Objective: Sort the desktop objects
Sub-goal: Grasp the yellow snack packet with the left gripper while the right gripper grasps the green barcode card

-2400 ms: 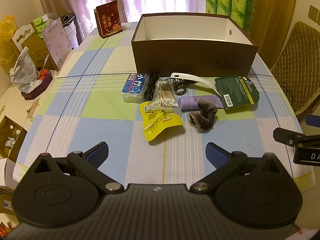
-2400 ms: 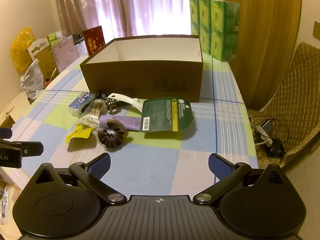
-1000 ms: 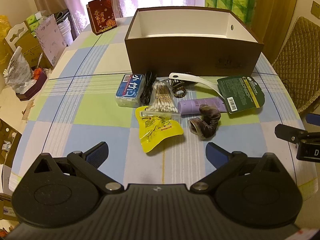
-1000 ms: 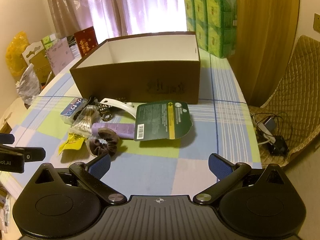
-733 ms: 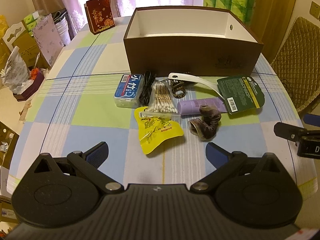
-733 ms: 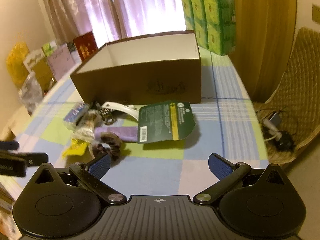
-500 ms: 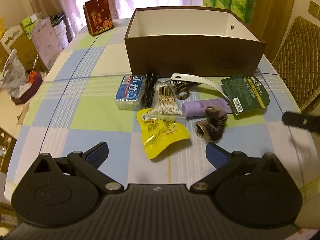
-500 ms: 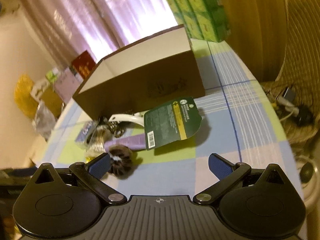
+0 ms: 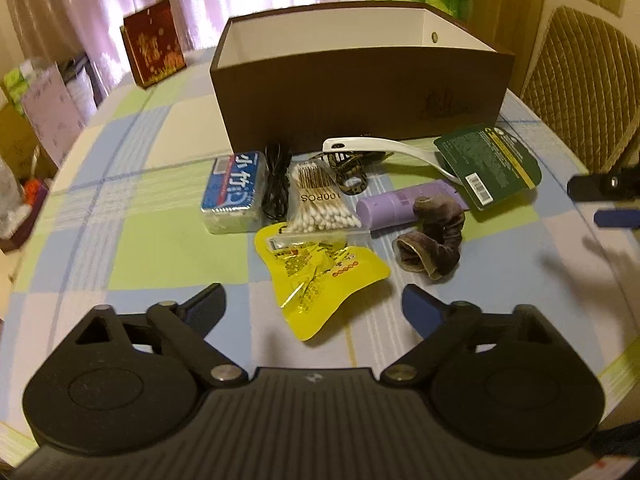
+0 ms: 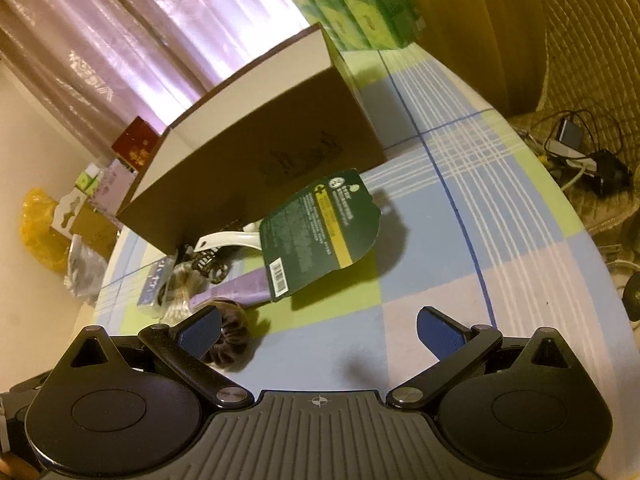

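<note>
Desktop clutter is shown gathered just in front of the open brown box (image 9: 360,92) — the likely receptacle, judged from the task. Nearest the box lie a white-handled tool (image 9: 384,147) and its green card (image 9: 490,164); further out, a cotton-swab pack (image 9: 320,204), a blue tin (image 9: 236,186), a purple tube (image 9: 404,208), a brown scrunchie (image 9: 434,240) and a yellow sachet (image 9: 320,276). Left gripper (image 9: 314,308) and right gripper (image 10: 318,328) are held with fingers spread and empty — nothing sorted yet.
</note>
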{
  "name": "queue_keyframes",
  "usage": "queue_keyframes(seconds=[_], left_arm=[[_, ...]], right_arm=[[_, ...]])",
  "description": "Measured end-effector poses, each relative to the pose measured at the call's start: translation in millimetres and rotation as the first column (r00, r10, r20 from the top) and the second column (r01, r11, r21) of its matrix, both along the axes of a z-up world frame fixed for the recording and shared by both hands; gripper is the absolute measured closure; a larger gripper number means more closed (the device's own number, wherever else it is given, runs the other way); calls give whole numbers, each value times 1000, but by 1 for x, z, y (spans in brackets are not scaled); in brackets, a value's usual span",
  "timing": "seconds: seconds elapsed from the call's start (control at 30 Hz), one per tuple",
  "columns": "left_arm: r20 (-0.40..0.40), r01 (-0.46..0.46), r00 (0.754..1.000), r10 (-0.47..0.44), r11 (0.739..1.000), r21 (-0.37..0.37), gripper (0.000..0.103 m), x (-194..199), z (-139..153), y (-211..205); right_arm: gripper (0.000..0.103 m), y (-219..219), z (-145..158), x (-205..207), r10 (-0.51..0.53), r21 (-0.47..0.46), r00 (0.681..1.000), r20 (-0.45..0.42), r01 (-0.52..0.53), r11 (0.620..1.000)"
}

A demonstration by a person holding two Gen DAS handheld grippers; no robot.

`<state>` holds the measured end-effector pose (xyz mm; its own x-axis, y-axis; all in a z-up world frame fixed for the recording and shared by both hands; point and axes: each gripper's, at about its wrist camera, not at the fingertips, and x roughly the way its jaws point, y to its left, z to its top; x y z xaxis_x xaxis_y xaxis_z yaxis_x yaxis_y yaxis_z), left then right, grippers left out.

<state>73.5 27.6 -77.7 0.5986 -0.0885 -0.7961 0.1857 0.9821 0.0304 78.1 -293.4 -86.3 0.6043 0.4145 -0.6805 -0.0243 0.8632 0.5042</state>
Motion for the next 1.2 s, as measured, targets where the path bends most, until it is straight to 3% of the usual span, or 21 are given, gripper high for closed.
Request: queue_keyframes(seconds=[0.1, 0.23, 0.4, 0.5, 0.6, 0.7, 0.83, 0.87, 0.97, 1.03, 1.07, 1.2], left_arm=[[-23, -10, 1000, 9, 998, -56, 14, 9, -1, 4], [-41, 32, 999, -33, 999, -36, 14, 20, -8, -3], [-84, -42, 996, 30, 989, -140, 14, 38, -11, 8], [-125, -84, 990, 65, 984, -159, 17, 54, -17, 12], [-166, -104, 983, 80, 984, -141, 29, 66, -30, 14], [-194, -113, 977, 84, 983, -144, 32, 72, -41, 16], [-158, -48, 987, 31, 993, -105, 34, 68, -42, 10], [-151, -35, 988, 19, 994, -103, 41, 67, -42, 11], [-146, -30, 989, 13, 993, -115, 44, 62, -41, 15], [-122, -29, 992, 13, 992, -127, 58, 57, -37, 20], [-113, -26, 994, 11, 992, -125, 60, 56, -33, 22], [-125, -24, 992, 11, 994, -105, 61, 51, -30, 29]], right_arm=[[2, 0, -3, 5, -11, -6, 1000, -12, 11, 1000], [2, 0, -8, 10, -22, -6, 999, -34, 22, 1000], [2, 0, -11, 16, -30, -16, 998, -48, 29, 999], [2, -1, -13, 20, -33, -24, 998, -57, 32, 999], [2, -1, -15, 23, -33, -33, 997, -64, 31, 999], [2, -1, -15, 26, -29, -43, 997, -66, 26, 999], [2, 0, -18, 31, -22, -47, 997, -73, 19, 999], [2, 1, -18, 33, -18, -47, 997, -74, 14, 999], [2, 4, -20, 35, -3, -49, 997, -77, -1, 999], [2, 6, -21, 37, 7, -53, 997, -78, -11, 999], [2, 7, -22, 38, 11, -54, 997, -78, -16, 998], [2, 10, -24, 41, 23, -42, 996, -81, -27, 999]])
